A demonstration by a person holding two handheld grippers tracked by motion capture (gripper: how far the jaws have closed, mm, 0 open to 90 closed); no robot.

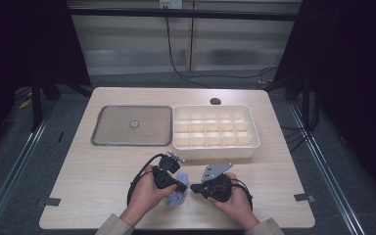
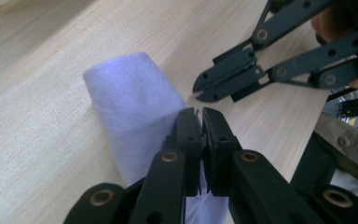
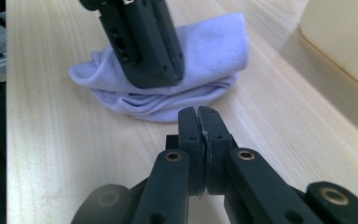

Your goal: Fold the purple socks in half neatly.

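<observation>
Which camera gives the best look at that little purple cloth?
The right gripper view: the folded lilac cloth shows almost whole, partly behind the left tongs. The left gripper view crops it; the high view shows a small patch between the hands.

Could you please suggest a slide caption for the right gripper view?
Shut right gripper hovers near a folded lavender cloth on the wooden table, left gripper over the cloth.

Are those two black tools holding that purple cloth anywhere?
No. Both tools, left and right, are shut on nothing; the cloth lies folded on the table.
</observation>
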